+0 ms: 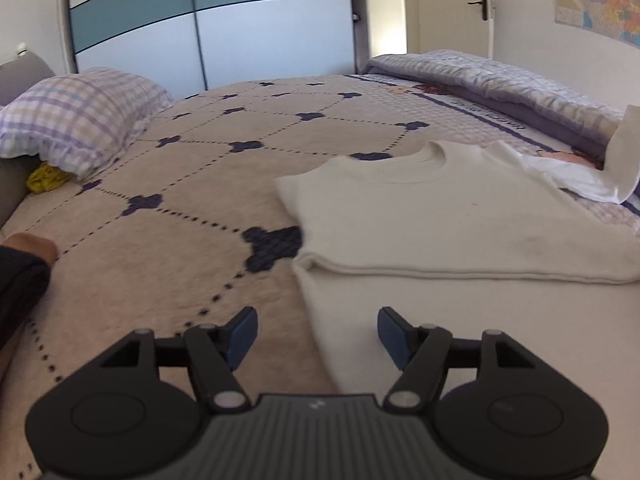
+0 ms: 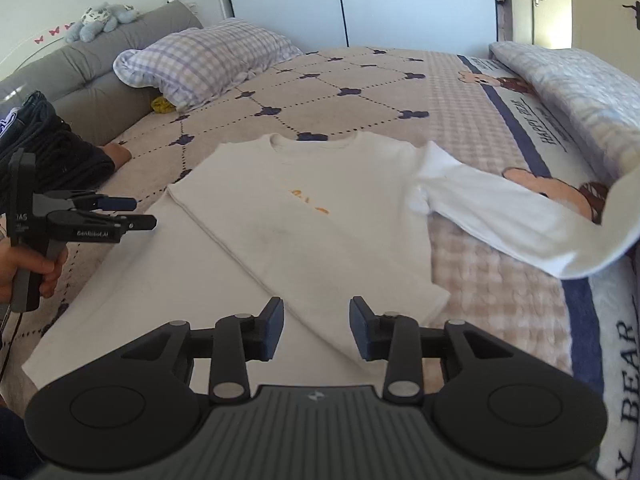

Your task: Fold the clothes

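White sweatshirt [image 2: 320,216]: flat mid-bed, left side folded in, right sleeve [image 2: 500,216] outstretched. Left gripper [image 1: 316,334], right gripper [image 2: 316,326]: both released, empty, at near hem. Advice: pinch sleeve cuff, fold squarely across chest

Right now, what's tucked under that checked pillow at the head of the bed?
A crumpled yellow cloth pokes out from beneath the purple checked pillow, lying on the patterned bedspread. Most of it is covered, so what it is cannot be told.
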The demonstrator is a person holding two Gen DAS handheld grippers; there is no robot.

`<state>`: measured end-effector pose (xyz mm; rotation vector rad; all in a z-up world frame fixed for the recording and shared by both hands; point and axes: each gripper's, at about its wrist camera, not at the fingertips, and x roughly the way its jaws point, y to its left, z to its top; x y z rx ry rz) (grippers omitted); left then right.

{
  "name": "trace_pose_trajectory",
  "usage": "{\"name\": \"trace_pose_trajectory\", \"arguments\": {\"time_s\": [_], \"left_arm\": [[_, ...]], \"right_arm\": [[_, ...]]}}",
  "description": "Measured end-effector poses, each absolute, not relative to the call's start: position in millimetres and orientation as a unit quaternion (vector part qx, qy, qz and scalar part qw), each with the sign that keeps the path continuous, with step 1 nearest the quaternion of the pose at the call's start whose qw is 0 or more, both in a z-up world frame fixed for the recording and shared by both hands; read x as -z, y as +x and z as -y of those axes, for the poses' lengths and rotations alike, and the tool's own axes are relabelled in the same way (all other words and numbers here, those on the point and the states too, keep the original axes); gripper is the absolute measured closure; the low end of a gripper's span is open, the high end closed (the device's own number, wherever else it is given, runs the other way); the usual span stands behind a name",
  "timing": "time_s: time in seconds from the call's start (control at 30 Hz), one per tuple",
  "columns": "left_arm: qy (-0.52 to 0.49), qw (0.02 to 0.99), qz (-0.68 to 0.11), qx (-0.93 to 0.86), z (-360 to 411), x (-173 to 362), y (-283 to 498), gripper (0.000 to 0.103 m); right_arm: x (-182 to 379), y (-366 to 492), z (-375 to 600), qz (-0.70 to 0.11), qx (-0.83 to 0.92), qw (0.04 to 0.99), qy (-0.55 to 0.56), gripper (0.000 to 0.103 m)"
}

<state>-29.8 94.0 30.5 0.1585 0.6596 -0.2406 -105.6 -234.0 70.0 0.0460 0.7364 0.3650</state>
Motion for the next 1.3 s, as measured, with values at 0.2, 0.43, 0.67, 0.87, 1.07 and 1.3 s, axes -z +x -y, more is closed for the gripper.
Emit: {"name": "trace_pose_trajectory", "arguments": {"time_s": [0.2, 0.43, 0.67, 0.87, 1.07, 1.3], "left_arm": [[0.068, 0.94, -0.323, 0.082, -123, -33, -6, 0.031], [0.076, 0.944, -0.311, 0.079, -125, -21, 17, 0.012], [0.036, 0.945, -0.317, 0.071, -134, 0, 23, 0.0], [0.029, 0.944, -0.32, 0.073, -135, 1, 17, 0.0], [0.015, 0.941, -0.324, 0.093, -144, 1, -1, 0.0], [0.01, 0.941, -0.326, 0.094, -143, -2, -17, 0.0]], "right_arm": [[-36, -48, 188, -0.384, -0.164, 0.909, 0.002, 0.063], [-28, -82, 196, -0.405, -0.154, 0.901, -0.018, 0.061], [-59, -110, 230, -0.353, -0.139, 0.925, -0.003, 0.059], [-52, -52, 228, -0.356, -0.132, 0.924, 0.044, 0.058], [-23, -58, 214, -0.378, -0.133, 0.916, -0.003, 0.057], [-27, -114, 247, -0.396, -0.12, 0.91, 0.001, 0.057]]}}
